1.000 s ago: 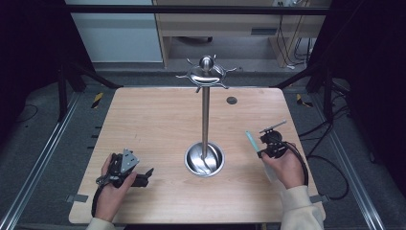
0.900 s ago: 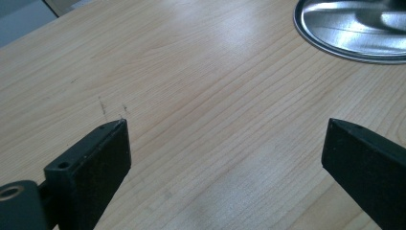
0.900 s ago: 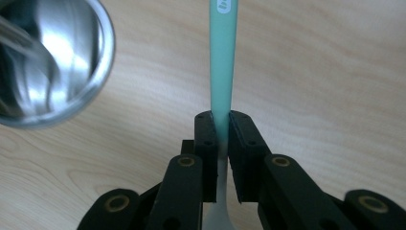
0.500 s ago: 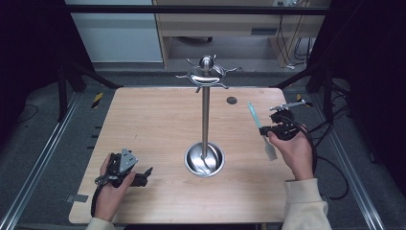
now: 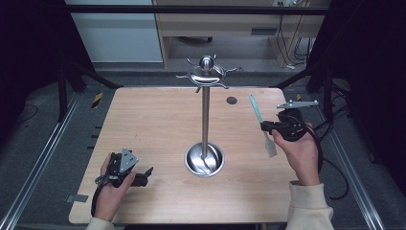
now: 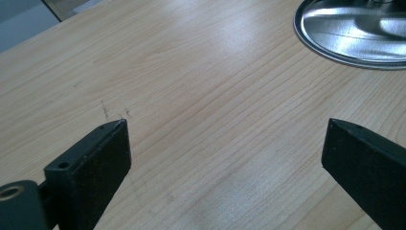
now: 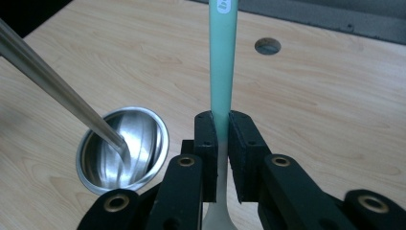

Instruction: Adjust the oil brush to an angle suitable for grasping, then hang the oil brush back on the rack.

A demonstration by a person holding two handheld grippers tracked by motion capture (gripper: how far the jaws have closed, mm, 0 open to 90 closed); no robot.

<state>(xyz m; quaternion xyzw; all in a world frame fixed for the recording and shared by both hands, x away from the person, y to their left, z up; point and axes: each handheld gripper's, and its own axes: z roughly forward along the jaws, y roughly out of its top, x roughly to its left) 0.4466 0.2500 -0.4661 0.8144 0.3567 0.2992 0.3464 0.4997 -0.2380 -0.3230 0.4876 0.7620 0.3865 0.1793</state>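
A tall steel utensil stand (image 5: 206,120) rises from a round dish base (image 5: 204,159) at the table's middle, with curved hooks (image 5: 207,72) around its top knob. My right gripper (image 5: 265,127) is right of the stand, lifted off the table, shut on a utensil with a teal handle (image 5: 255,109) and a pale blade (image 5: 270,144). In the right gripper view the handle (image 7: 223,57) sticks up from between the closed jaws (image 7: 221,129), with the base (image 7: 123,148) at lower left. My left gripper (image 5: 146,175) rests on the table at front left, open, nothing between its fingers (image 6: 225,139).
The wooden table (image 5: 153,124) has a small round hole (image 5: 231,100) near its back edge, right of the stand. The stand's base rim (image 6: 354,33) lies just ahead of the left gripper. Dark metal frame rails run along both sides of the table.
My right gripper has carried the teal-handled utensil up and away from the person, slightly rightward. The left gripper has stayed put.
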